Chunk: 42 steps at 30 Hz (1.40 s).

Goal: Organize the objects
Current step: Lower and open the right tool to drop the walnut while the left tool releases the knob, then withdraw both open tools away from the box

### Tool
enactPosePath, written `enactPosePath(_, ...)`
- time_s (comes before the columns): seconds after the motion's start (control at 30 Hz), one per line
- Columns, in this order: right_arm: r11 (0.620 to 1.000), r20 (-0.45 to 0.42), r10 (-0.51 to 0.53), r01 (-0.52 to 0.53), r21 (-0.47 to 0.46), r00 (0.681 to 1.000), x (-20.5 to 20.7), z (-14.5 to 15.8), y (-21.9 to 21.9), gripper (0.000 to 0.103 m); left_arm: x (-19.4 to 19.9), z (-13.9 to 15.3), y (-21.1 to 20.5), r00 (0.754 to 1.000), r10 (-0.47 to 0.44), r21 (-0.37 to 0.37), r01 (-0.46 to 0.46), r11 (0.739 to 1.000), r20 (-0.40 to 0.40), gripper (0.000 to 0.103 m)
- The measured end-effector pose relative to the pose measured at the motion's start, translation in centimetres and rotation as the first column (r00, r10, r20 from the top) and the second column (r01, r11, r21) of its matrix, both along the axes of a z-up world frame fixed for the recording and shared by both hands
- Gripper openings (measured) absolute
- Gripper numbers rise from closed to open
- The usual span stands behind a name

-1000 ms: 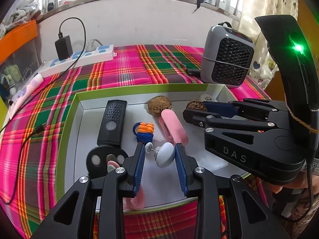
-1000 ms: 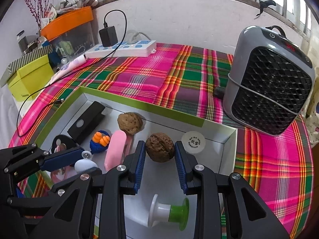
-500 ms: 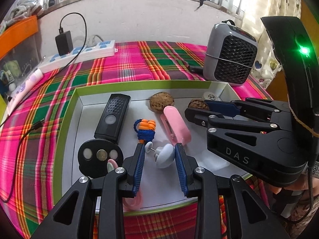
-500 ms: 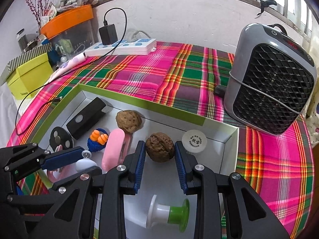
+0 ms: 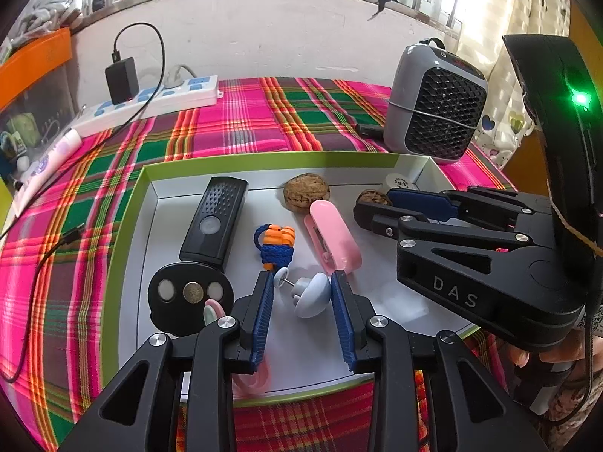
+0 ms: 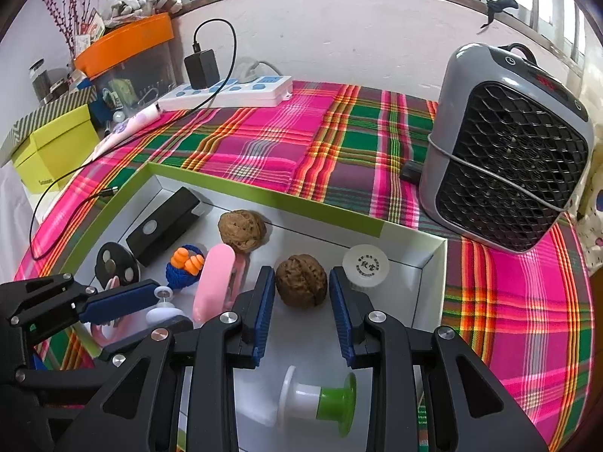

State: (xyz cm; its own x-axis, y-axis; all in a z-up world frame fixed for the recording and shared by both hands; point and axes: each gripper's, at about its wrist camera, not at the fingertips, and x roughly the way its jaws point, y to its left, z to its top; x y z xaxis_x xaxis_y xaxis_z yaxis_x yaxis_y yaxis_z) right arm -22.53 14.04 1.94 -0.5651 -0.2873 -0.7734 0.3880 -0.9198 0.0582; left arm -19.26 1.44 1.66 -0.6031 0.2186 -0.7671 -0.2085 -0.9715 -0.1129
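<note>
A white tray with a green rim [image 5: 264, 158] [image 6: 264, 197] lies on the plaid cloth. My left gripper [image 5: 299, 286] is over its near part. The blue pads press a pale blue mushroom-shaped knob [image 5: 311, 297] [image 6: 162, 312]: its pin disc is against the left pad and its dome against the right. My right gripper [image 6: 301, 282] [image 5: 373, 203] is further right, shut on a brown walnut [image 6: 301, 280] low on the tray floor. A second walnut [image 5: 306, 192] [image 6: 241, 229] lies behind it, free.
Also in the tray are a black remote [image 5: 216, 222], a black disc with coins [image 5: 190, 293], a blue and orange knot [image 5: 277, 245], a pink case [image 5: 333, 239], a white cap [image 6: 365, 265] and a green and white spool [image 6: 320, 401]. A grey heater [image 6: 508, 158] and a power strip [image 6: 226, 92] stand behind.
</note>
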Motion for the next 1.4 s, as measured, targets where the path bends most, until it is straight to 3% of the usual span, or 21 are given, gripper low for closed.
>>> enactPosePath(0.37, 0.999, -0.014, -0.030, 0.030, -0.025, 0.999, 1.3, 0.6, 0.4, 0.031, 0.8, 0.9, -0.4, 1.000, 0.021, 0.008, -0.021, 1.000, -0.018, 0.038)
enactPosePath(1.4, 0.992, -0.097, -0.114, 0.109, -0.063, 0.989, 10.9, 3.2, 0.9, 0.031, 8.5, 3.3, -2.1, 0.993, 0.076, 0.036, -0.073, 0.997, -0.087, 0.038)
